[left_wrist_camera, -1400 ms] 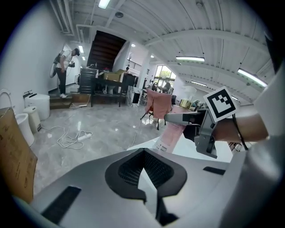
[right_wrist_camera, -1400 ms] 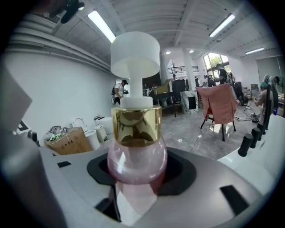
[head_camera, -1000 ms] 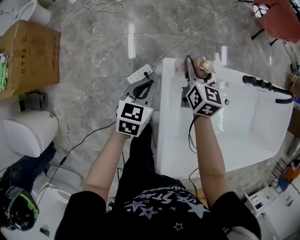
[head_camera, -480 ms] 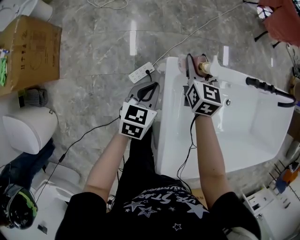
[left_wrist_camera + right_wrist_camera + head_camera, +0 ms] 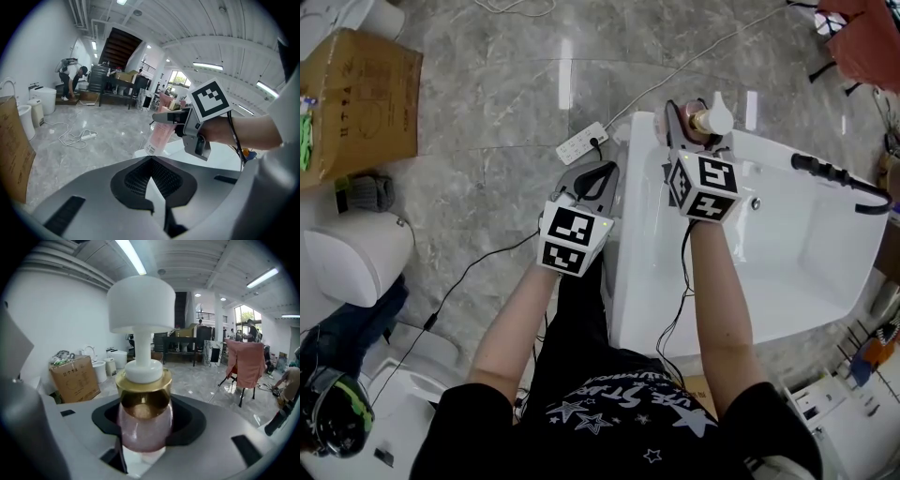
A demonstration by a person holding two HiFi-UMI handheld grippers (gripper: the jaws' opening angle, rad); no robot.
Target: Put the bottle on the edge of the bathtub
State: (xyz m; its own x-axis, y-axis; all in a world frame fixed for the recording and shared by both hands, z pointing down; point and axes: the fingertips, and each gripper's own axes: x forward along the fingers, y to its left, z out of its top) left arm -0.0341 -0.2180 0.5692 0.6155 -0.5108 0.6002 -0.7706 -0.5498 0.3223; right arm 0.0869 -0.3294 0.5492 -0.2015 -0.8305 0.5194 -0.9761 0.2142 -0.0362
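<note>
Since a second ago, the right gripper (image 5: 692, 120) has edged toward the tub's (image 5: 623, 244) far corner, and the bottle (image 5: 709, 118) now stands straighter, its pump head round from above.

Right gripper (image 5: 144, 448) jaws are clamped on the bottle (image 5: 144, 420): a pink body under a gold collar, with a white pump on top. The bottle hangs upright over the tub's far left corner. Whether its base touches the rim cannot be told.

It looks light but smooth and rounded, so likely slippery, and the tall pump may make it tippy. The body just below the collar, where it is held now, seems the best hold.

The rim looks narrow, with the basin on one side and a drop to the floor on the other, so it wants setting down square. A black hose (image 5: 839, 176) lies on the tub's far rim, well apart. A power strip (image 5: 581, 145) lies on the floor near that corner.

The left gripper (image 5: 592, 178) hovers beside the tub's outer wall, its jaws drawn together on nothing.
</note>
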